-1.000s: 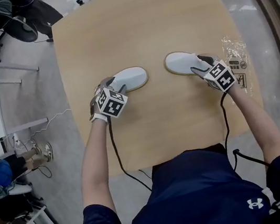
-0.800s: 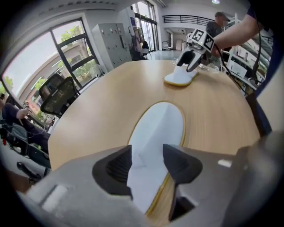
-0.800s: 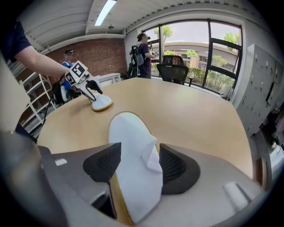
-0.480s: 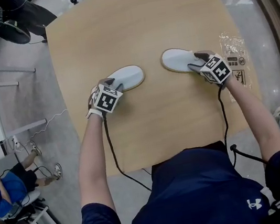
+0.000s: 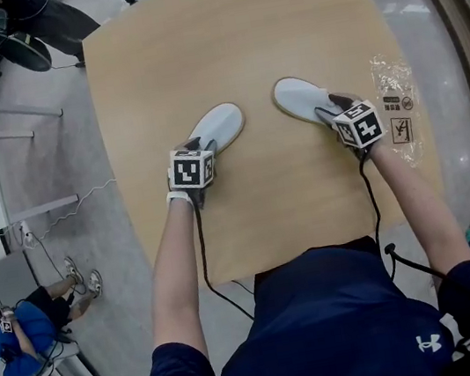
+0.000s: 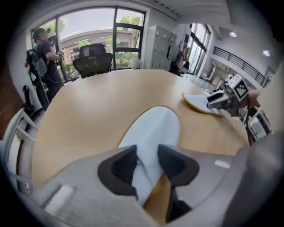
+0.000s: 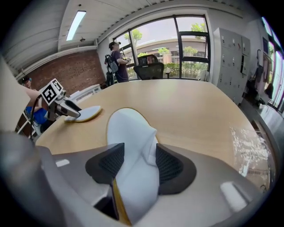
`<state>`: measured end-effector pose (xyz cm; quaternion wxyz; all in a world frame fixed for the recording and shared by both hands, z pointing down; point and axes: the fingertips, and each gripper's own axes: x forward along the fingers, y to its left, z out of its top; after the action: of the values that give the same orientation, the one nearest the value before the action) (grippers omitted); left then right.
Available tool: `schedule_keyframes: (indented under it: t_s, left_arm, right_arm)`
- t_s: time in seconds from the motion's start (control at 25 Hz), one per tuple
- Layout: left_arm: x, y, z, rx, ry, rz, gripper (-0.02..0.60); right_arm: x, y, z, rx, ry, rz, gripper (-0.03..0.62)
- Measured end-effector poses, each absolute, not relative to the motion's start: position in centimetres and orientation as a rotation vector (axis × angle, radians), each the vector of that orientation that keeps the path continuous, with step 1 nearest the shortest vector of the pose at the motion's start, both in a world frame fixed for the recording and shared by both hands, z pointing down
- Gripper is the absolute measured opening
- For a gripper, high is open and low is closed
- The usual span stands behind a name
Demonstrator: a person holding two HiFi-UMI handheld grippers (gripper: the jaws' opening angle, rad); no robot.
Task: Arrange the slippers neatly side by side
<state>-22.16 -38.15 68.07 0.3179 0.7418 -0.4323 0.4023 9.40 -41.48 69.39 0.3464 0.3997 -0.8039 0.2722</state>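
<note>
Two white slippers with tan soles lie on the wooden table (image 5: 235,31). The left slipper (image 5: 218,126) points away and to the right. My left gripper (image 5: 196,149) holds its heel end, and in the left gripper view the white fabric (image 6: 153,133) sits pinched between the pads (image 6: 122,166) of the left gripper (image 6: 146,157). The right slipper (image 5: 298,98) angles away to the left, with my right gripper (image 5: 334,110) at its heel. Its upper (image 7: 128,133) is squeezed in the right gripper (image 7: 135,162). Both sets of jaws have just been closing on the slippers.
A clear plastic bag (image 5: 397,106) with printed labels lies near the table's right edge. An office chair (image 6: 93,57) stands at the far side, with a person (image 6: 44,48) beside it. Cables run from both grippers over the near table edge.
Both slippers have swung from lying crosswise to pointing more away from me. The left gripper has rolled and shifted right; the right gripper has rolled and sunk a little.
</note>
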Motion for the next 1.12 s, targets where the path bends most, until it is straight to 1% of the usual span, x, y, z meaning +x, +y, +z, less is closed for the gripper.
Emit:
schedule_keyframes:
  t_s: [0.12, 0.24, 0.48, 0.56, 0.6, 0.64, 0.8, 0.92, 1.12]
  left_arm:
    - [-21.2, -36.9, 67.9, 1.931, -1.170, 1.010, 0.155]
    - [-20.3, -35.7, 68.1, 1.866, -1.219, 0.941, 0.153]
    - [-19.0, -33.9, 68.7, 1.657, -1.312, 0.669, 0.140]
    - [-18.2, -33.1, 68.8, 1.606, -1.313, 0.598, 0.135]
    - [-17.8, -32.7, 68.8, 1.586, -1.310, 0.568, 0.130]
    - [-17.2, -32.2, 68.8, 1.569, -1.303, 0.541, 0.124]
    - [-15.1, -30.6, 69.1, 1.531, -1.277, 0.468, 0.109]
    - [-14.2, -29.9, 69.2, 1.520, -1.276, 0.423, 0.101]
    - [-14.1, -29.3, 69.0, 1.461, -1.287, 0.241, 0.091]
  right_arm:
    - [9.0, -40.7, 69.3, 1.066, -2.090, 0.720, 0.226]
    - [8.9, -39.6, 69.5, 1.101, -2.093, 0.759, 0.206]
    - [8.5, -37.3, 69.6, 1.209, -2.060, 0.827, 0.196]
    - [8.3, -36.6, 69.5, 1.273, -2.043, 0.918, 0.180]
    - [8.3, -36.2, 69.6, 1.301, -2.033, 0.968, 0.152]
    - [8.2, -35.8, 69.6, 1.322, -2.024, 1.015, 0.147]
    - [7.6, -34.5, 69.8, 1.334, -2.011, 1.139, 0.140]
    - [7.3, -33.9, 70.0, 1.319, -2.015, 1.149, 0.133]
    - [6.9, -32.9, 70.3, 1.297, -2.021, 1.183, 0.130]
